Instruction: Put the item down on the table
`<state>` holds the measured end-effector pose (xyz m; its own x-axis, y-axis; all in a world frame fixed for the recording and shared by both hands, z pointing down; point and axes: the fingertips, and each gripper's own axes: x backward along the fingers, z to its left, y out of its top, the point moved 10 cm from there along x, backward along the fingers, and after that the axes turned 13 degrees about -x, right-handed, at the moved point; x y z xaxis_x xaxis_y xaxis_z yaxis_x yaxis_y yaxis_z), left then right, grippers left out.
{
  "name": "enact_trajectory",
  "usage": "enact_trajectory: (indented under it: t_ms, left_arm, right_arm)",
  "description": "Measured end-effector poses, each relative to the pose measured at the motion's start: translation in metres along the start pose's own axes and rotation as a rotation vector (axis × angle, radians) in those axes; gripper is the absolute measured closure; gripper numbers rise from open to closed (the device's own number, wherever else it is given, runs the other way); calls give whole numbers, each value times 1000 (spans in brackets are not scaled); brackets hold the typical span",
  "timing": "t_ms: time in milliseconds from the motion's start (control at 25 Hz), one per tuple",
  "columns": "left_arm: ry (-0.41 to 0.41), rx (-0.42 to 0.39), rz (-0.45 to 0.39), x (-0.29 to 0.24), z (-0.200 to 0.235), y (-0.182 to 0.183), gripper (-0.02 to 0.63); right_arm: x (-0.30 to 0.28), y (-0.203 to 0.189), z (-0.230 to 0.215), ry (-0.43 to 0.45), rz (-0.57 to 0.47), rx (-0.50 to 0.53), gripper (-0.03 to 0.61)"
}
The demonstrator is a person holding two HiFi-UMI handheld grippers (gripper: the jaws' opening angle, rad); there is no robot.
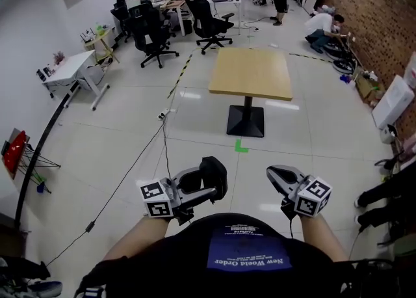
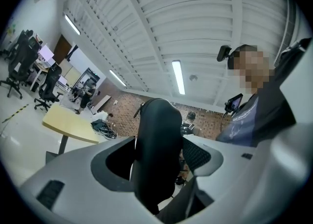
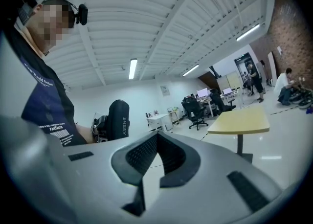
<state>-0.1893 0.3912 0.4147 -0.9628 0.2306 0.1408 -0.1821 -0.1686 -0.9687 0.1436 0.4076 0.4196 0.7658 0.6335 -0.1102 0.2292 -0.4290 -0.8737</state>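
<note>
A black oblong case [image 1: 215, 171] stands upright between the jaws of my left gripper [image 1: 207, 189], which is shut on it close in front of the person's body. In the left gripper view the case [image 2: 157, 154] fills the gap of the left gripper [image 2: 159, 164]. My right gripper [image 1: 273, 174] is held beside it at the right, shut with nothing in it; its jaws meet in the right gripper view [image 3: 155, 155], where the case [image 3: 119, 119] shows to the left. The square wooden table [image 1: 252, 72] stands a few steps ahead on a black pedestal, its top bare.
A green tape mark [image 1: 240, 146] lies on the white floor before the table. A black cable [image 1: 123, 183] runs across the floor at left. Office chairs [image 1: 209, 23] and desks stand at the back. People [image 1: 323, 28] crouch by the brick wall at right.
</note>
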Motion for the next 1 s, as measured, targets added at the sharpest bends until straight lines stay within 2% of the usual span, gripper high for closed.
enact_trajectory:
  t_ms: [320,720,1000]
  left_arm:
    - [-66,13,-11,-29,82,4,311]
    - [-162,11,19,-26,243,45,311]
    - [-188,3,38,-29,335,64,311]
  right_arm:
    - [-37,30,-47,-58,-6,8,591]
    - [-155,87,-98,-137,-50,4,591]
    - [-216,115,-138,-173,-78,-5,591]
